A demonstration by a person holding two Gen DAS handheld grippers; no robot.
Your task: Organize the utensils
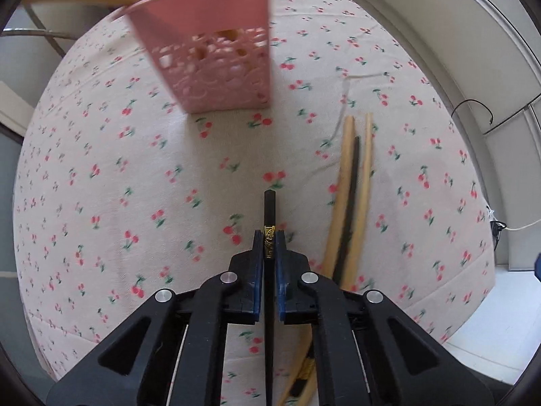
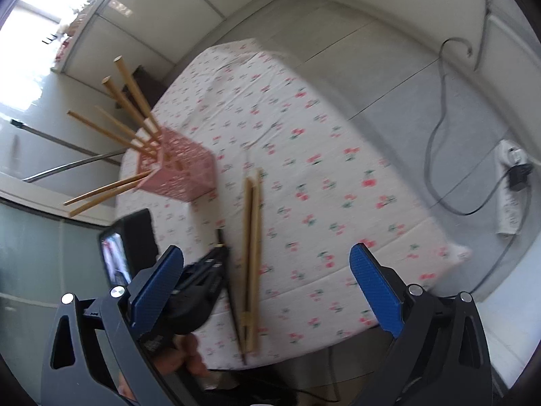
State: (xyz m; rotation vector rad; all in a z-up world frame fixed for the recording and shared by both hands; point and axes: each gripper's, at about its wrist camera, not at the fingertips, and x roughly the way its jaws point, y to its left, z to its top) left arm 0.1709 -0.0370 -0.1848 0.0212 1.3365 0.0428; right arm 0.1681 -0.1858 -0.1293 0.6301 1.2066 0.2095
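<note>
Black chopstick (image 1: 269, 208) w/ gold band sits clamped in your left gripper (image 1: 269, 237); right gripper (image 2: 267, 270) gapes wide, empty.

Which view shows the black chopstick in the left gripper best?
Left wrist. The black chopstick sits centred and sharp, clamped between the left gripper's blue pads, gold band and tip showing. In the right wrist view the same chopstick is a thin, blurred sliver poking past the left gripper, mostly hidden.
</note>
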